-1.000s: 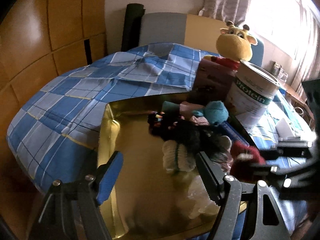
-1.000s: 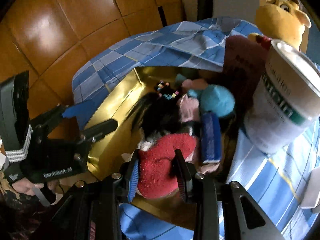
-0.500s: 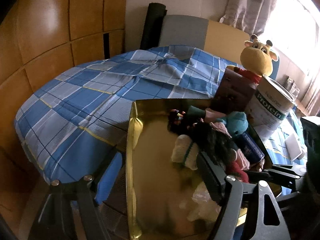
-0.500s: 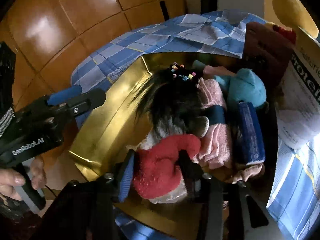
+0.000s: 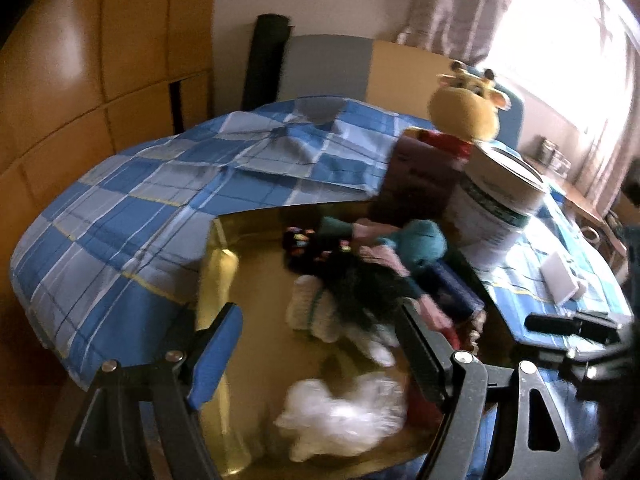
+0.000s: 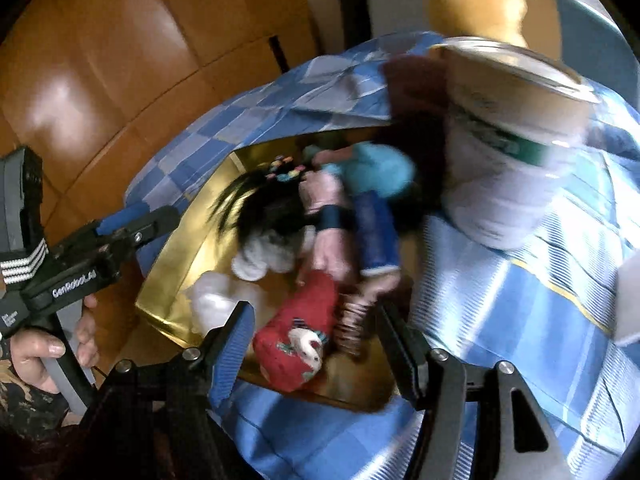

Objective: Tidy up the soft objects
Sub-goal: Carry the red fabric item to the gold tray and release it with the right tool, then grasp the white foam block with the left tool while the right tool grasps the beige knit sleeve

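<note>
The right gripper (image 6: 316, 344), jaws opening, lets the red knitted sock (image 6: 298, 340) lie in the shiny gold tray (image 6: 180, 252); the left gripper (image 5: 320, 344) hangs open, empty, beside the tray's pile.

Black left gripper (image 6: 136, 220) w/ white lettering, blue pad, silver screws, grey handle, dark patterned sleeve (image 6: 24, 396)

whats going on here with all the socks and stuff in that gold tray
A person holding a gripper in each hand is sorting soft things into a gold tray on a blue checked bedspread. The right gripper is opening around a red sock that lies in the tray's near corner, pads off it. The left gripper hovers open over the tray, holding nothing. Pink and blue socks, a teal plush and a black wig are already piled inside.
</note>
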{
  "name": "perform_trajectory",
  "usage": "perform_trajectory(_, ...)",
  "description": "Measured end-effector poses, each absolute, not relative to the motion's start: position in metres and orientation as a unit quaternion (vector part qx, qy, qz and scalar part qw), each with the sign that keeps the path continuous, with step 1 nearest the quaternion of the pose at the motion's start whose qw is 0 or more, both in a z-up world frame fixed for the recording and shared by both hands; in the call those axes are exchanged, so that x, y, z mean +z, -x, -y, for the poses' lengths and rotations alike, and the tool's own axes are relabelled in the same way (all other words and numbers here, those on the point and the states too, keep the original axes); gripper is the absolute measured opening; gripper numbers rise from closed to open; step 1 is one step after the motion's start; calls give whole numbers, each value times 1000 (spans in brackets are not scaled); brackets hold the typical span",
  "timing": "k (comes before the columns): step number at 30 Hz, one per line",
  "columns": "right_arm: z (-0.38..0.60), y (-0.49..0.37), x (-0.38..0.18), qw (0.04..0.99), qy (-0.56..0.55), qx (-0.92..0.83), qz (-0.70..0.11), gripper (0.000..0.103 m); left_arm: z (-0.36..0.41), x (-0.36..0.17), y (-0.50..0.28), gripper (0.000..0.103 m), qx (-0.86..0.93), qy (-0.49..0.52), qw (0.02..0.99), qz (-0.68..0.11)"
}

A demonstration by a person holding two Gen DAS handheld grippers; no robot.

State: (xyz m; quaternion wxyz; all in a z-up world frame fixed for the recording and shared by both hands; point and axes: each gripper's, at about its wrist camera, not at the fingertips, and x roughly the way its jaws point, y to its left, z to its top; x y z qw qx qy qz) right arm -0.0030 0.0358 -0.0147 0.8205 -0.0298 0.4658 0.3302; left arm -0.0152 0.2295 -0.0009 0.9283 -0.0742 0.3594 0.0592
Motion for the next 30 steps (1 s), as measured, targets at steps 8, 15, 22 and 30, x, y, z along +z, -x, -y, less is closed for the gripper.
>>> perform_trajectory(8, 61, -17, -9, 858, -48, 226, -460, 64, -174, 3, 7, 79, -24, 37, 928, -369)
perform_trajectory(15, 188, -38, -8, 888, -120, 62, -440, 64, -104, 14, -5, 79, -105, -8, 923, -370)
perform_trajectory(22, 294, -40, -37, 861, -241, -95, -438, 64, -27, 15, -34, 79, -180, -32, 905, -383)
perform_trajectory(30, 326, -29, -44, 837, -312, -142, -426, 64, 58, -1, -87, 79, -238, -23, 876, -419)
